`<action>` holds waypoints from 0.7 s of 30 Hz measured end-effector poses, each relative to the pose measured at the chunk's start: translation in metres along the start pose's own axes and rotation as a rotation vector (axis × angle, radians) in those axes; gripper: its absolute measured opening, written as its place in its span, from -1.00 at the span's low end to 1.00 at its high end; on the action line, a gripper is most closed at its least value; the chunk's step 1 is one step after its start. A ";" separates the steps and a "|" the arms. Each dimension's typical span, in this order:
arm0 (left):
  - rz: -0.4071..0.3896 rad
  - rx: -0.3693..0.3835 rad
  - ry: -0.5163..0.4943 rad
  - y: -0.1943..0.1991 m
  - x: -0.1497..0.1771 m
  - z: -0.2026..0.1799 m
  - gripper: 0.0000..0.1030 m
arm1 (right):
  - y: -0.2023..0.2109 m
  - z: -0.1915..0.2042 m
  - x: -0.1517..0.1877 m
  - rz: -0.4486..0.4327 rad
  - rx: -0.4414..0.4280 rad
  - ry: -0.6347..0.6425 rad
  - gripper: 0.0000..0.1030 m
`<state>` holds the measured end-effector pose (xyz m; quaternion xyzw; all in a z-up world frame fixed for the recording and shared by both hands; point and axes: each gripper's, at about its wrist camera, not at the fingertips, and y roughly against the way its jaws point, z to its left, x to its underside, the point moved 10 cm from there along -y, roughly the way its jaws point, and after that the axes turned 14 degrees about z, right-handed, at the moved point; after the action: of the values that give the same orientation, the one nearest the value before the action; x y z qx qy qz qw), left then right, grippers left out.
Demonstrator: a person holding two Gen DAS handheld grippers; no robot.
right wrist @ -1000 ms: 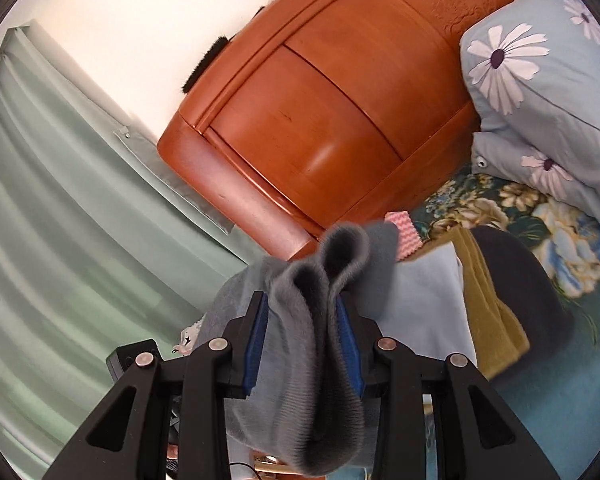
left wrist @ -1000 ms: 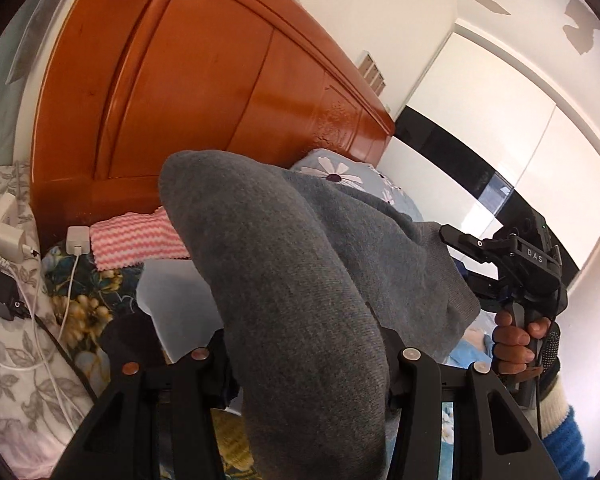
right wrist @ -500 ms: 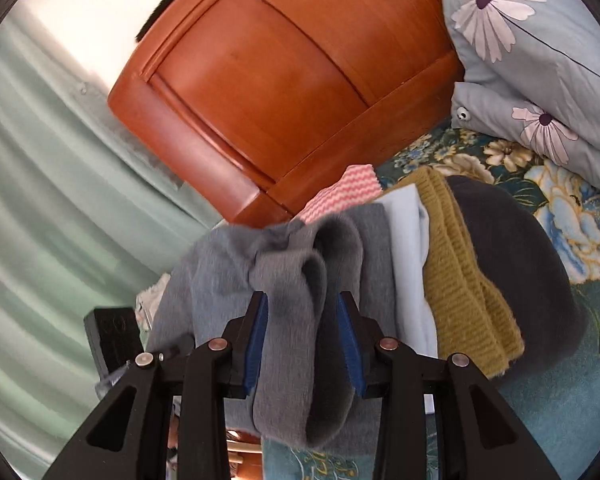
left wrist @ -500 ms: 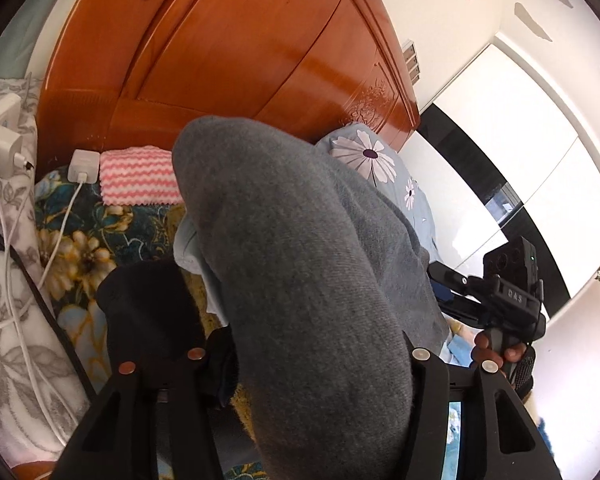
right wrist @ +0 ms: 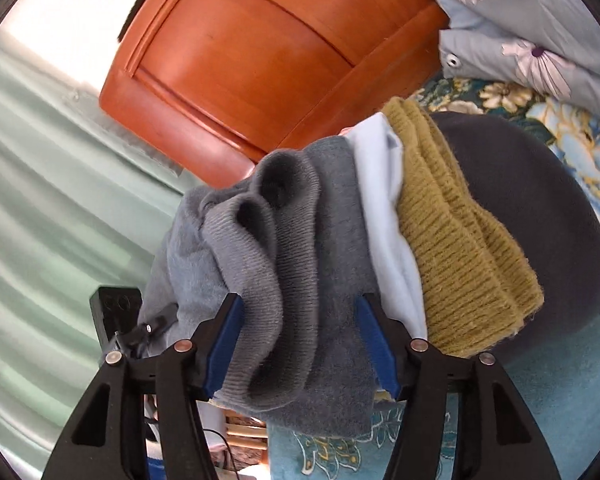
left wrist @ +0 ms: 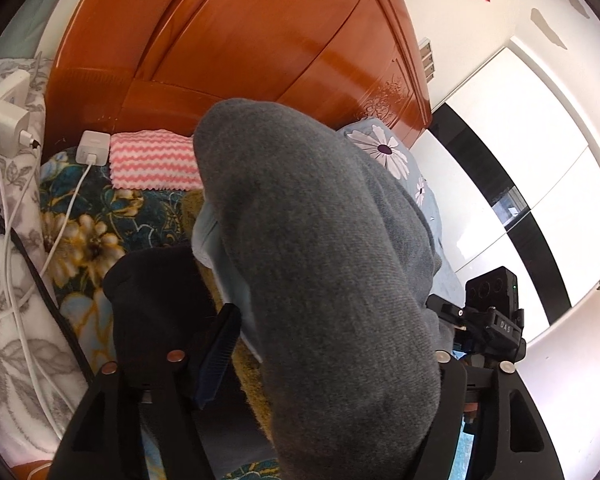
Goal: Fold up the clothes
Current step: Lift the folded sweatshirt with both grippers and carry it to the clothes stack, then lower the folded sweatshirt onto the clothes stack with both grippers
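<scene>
Grey sweater (right wrist: 300, 240): soft, thick, limp knit, folded, lying between both tongs atop the stack on the bed (right wrist: 560, 420). Left tongs (left wrist: 324, 364) and right tongs (right wrist: 300, 344) have just been opening, pads released. Regrip only folded edges.

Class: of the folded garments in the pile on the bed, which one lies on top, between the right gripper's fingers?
The grey knitted garment; light blue, mustard and dark ones lie beneath.
</scene>
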<state>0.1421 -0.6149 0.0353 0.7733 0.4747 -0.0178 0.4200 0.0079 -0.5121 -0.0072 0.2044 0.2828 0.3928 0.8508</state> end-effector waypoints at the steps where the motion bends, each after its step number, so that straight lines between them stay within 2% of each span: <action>1: 0.002 -0.001 0.005 0.000 0.000 0.002 0.50 | -0.002 0.001 -0.002 -0.002 -0.001 0.000 0.18; 7: -0.004 -0.029 -0.001 0.002 -0.003 0.000 0.47 | -0.010 0.003 -0.012 -0.022 0.006 -0.009 0.19; 8: -0.006 -0.039 -0.008 0.003 -0.003 -0.001 0.47 | -0.010 0.007 -0.011 -0.021 0.000 -0.006 0.13; 9: -0.008 -0.048 -0.017 0.005 -0.003 -0.003 0.47 | -0.011 0.010 -0.009 -0.017 -0.010 -0.004 -0.08; 10: -0.011 -0.055 -0.028 0.006 -0.003 -0.006 0.40 | -0.011 0.013 -0.008 -0.014 -0.013 0.001 -0.18; 11: -0.013 -0.063 -0.042 0.007 -0.003 -0.010 0.24 | -0.010 0.016 -0.008 -0.011 -0.013 0.008 -0.23; 13: -0.016 -0.089 -0.073 0.010 -0.003 -0.017 0.08 | -0.008 0.020 -0.008 -0.011 -0.024 0.016 -0.39; 14: -0.020 -0.105 -0.090 0.011 -0.004 -0.021 -0.02 | -0.006 0.022 -0.009 -0.014 -0.038 0.015 -0.42; 17: -0.033 -0.119 -0.123 0.018 -0.009 -0.035 -0.11 | 0.004 0.027 -0.014 -0.032 -0.096 0.017 -0.51; 21: -0.055 -0.081 -0.158 0.027 -0.022 -0.064 -0.13 | 0.030 0.042 -0.028 -0.071 -0.151 0.048 -0.54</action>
<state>0.1262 -0.5933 0.1033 0.7387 0.4613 -0.0711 0.4864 0.0037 -0.5211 0.0502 0.1199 0.2797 0.3873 0.8703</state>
